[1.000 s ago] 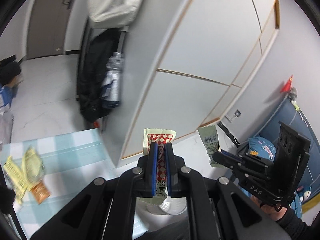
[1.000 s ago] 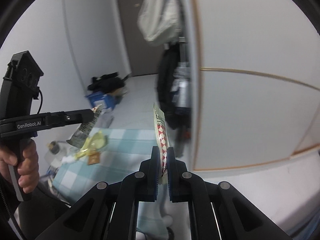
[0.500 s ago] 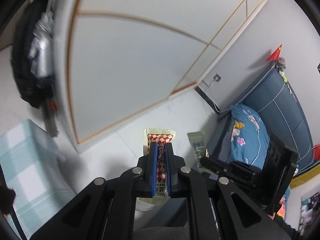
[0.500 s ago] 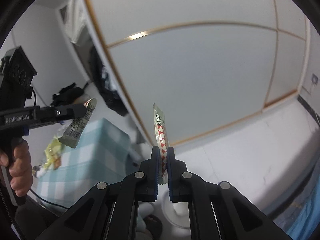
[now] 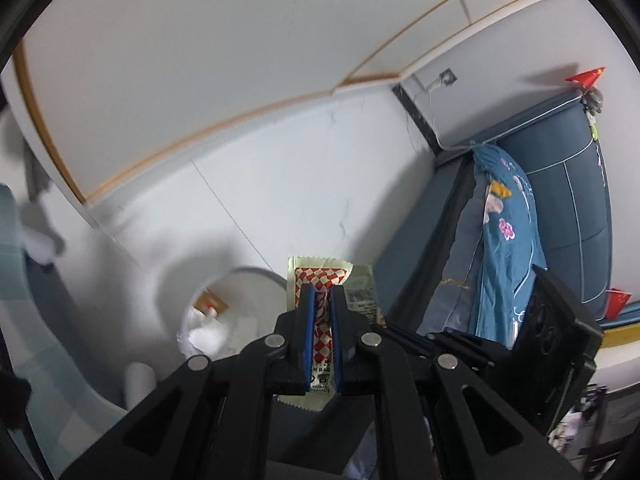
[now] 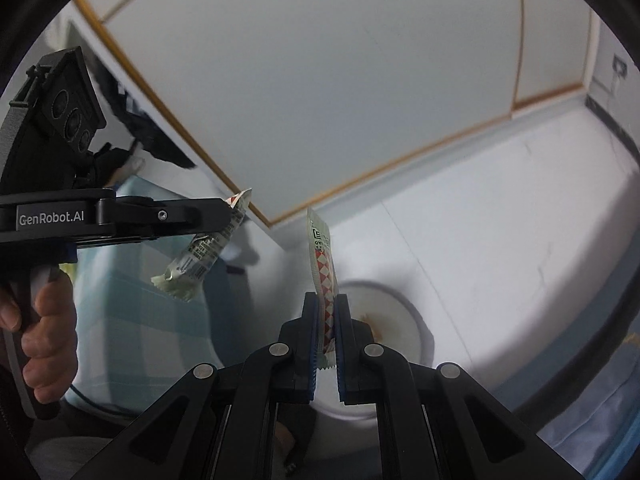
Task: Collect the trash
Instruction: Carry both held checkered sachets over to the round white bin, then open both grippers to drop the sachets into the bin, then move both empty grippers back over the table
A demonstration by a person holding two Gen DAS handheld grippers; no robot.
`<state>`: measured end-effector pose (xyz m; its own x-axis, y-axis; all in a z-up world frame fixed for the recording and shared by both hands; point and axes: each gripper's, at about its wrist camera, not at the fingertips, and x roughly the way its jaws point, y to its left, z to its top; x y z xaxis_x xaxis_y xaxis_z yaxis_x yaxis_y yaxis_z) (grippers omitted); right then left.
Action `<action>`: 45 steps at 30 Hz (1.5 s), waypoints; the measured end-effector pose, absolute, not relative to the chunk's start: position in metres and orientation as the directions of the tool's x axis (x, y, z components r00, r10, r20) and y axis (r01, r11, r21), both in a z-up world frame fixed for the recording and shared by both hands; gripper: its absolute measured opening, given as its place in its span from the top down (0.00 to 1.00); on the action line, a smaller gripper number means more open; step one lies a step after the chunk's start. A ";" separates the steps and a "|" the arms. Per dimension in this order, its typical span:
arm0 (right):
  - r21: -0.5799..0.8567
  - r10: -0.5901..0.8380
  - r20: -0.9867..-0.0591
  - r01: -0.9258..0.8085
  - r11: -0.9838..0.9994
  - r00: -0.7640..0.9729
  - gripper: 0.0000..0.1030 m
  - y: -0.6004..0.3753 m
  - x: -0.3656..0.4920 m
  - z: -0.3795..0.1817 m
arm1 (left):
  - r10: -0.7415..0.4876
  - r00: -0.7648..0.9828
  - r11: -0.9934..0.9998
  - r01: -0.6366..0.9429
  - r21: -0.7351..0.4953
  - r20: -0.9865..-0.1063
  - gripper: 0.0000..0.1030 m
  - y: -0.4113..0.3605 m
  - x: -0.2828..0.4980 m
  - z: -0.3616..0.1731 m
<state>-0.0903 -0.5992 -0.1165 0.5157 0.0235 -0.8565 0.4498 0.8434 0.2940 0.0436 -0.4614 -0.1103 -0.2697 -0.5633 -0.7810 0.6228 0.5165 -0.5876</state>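
Red-checked sachet (image 5: 319, 316) pinched in left gripper (image 5: 320, 334) jaws; right gripper (image 6: 328, 334) jaws clamp another packet (image 6: 322, 264) (edge-on), white bin (image 6: 404, 312) below

Left hand-held gripper (image 6: 230, 216): black, blue finger pads, silver screws, white "GenRobot.AI" lettering on its side; right hand-held gripper (image 6: 328, 320) alike.

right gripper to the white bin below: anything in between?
Nothing. In the right wrist view the right gripper, shut on its red-checked sachet, hangs above the white bin with only open air between.
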 end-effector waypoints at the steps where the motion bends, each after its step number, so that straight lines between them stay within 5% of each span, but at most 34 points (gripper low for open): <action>1: 0.292 0.024 -0.863 0.459 0.839 0.505 0.94 -0.600 -0.090 -0.124 | -0.551 -0.282 0.518 0.623 -0.587 -0.785 0.96 -0.466 0.041 -0.117; 13: 0.324 0.113 -0.916 0.543 0.775 0.385 0.94 -0.603 -0.096 -0.201 | -0.367 -0.375 0.584 0.619 -0.525 -0.851 0.96 -0.488 0.018 -0.180; 26: 0.365 0.169 -0.917 0.592 0.718 0.361 0.88 -0.604 -0.095 -0.221 | -0.400 -0.437 0.637 0.499 -0.587 -0.805 0.90 -0.483 0.033 -0.192; 32: 0.346 0.134 -0.920 0.604 0.718 0.369 0.72 -0.606 -0.099 -0.217 | -0.387 -0.397 0.653 0.520 -0.551 -0.832 0.62 -0.477 0.036 -0.189; 39: 0.326 0.088 -0.919 0.614 0.719 0.384 0.57 -0.609 -0.107 -0.203 | -0.346 -0.292 0.644 0.617 -0.452 -0.892 0.62 -0.470 0.032 -0.175; 45: 0.301 0.029 -0.915 0.633 0.714 0.402 0.56 -0.611 -0.112 -0.184 | -0.353 -0.206 0.643 0.655 -0.397 -0.912 0.62 -0.460 0.035 -0.152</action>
